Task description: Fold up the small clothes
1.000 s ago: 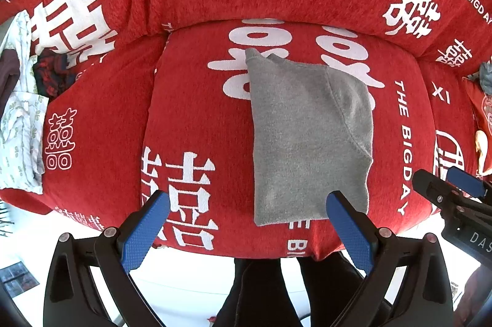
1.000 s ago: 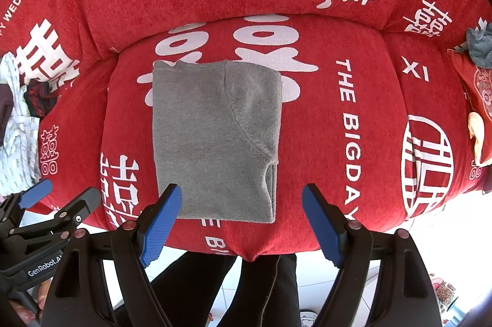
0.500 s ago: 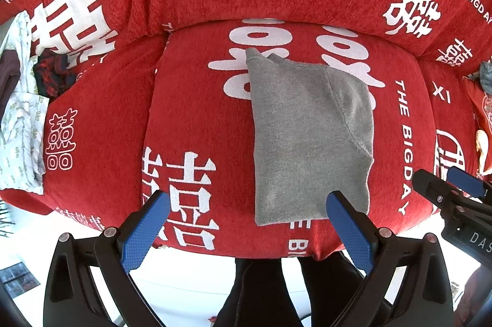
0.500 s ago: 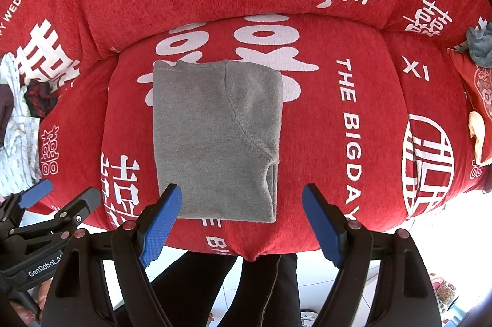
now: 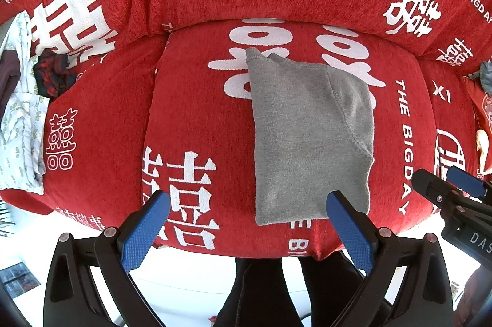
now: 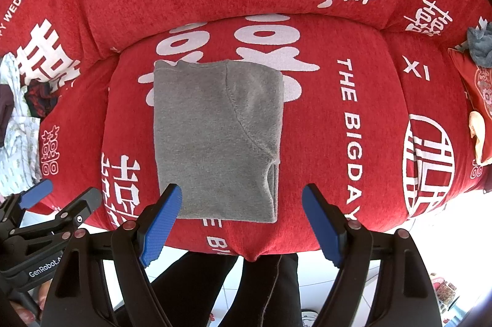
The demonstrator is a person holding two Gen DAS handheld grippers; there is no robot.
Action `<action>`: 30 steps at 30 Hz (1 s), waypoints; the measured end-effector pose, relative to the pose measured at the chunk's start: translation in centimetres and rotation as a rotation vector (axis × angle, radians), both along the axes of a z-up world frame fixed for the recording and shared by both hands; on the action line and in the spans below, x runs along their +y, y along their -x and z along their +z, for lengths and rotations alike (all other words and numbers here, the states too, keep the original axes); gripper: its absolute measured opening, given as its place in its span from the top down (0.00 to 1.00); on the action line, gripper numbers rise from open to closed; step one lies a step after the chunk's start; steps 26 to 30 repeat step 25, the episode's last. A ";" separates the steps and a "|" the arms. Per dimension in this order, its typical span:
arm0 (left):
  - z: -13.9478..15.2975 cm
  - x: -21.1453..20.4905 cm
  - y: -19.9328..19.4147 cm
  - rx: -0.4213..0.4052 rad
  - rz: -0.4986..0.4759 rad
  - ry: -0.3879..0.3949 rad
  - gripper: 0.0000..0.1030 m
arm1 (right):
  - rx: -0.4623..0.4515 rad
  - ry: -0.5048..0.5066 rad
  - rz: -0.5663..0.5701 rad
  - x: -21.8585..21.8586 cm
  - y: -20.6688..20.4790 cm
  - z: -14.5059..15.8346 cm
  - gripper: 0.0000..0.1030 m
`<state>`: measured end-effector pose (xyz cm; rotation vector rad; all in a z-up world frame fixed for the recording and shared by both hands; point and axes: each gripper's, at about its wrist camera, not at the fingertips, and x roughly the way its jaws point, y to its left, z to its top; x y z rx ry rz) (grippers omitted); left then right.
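Note:
A grey fleece garment [image 5: 310,139] [image 6: 215,139] lies folded into a narrow rectangle on the red sofa seat cushion [image 5: 196,111] [image 6: 323,117], a sleeve seam curving across its right half. Above the cushion's front edge my left gripper [image 5: 246,201] hangs open, its right blue pad just over the garment's near right corner. My right gripper [image 6: 241,193] is open too, above the garment's near edge, with nothing between its pads. Neither gripper touches the cloth.
A heap of other clothes [image 5: 21,111] [image 6: 18,117], pale printed and dark pieces, lies on the left of the sofa. A grey rag [image 6: 479,41] and a red cushion [image 6: 476,87] sit at the far right. A person's dark trouser legs [image 6: 233,287] stand below the sofa front.

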<state>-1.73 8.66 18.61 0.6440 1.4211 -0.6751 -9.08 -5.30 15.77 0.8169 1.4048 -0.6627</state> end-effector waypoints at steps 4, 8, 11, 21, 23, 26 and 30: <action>-0.1 0.1 -0.1 0.001 -0.006 0.000 0.01 | 0.000 0.000 0.002 0.0 0.0 0.0 0.20; -0.2 0.3 -0.1 -0.007 -0.003 -0.008 0.01 | 0.000 0.001 0.003 0.0 -0.1 0.0 0.20; -0.4 0.2 -0.4 -0.004 -0.003 -0.010 0.01 | 0.001 0.004 0.006 0.1 -0.1 0.0 0.20; 0.1 0.2 -1.1 -0.041 -0.018 -0.002 0.01 | 0.002 0.008 0.007 0.6 -0.3 0.1 0.20; 0.2 0.1 -1.2 -0.037 -0.029 0.002 0.01 | 0.002 0.010 0.010 0.6 -0.4 0.2 0.20; 0.2 -0.1 -1.2 -0.029 -0.036 0.003 0.01 | 0.002 0.010 0.011 0.6 -0.4 0.2 0.20; 0.2 -0.1 -1.2 -0.029 -0.036 0.003 0.01 | 0.002 0.010 0.011 0.6 -0.4 0.2 0.20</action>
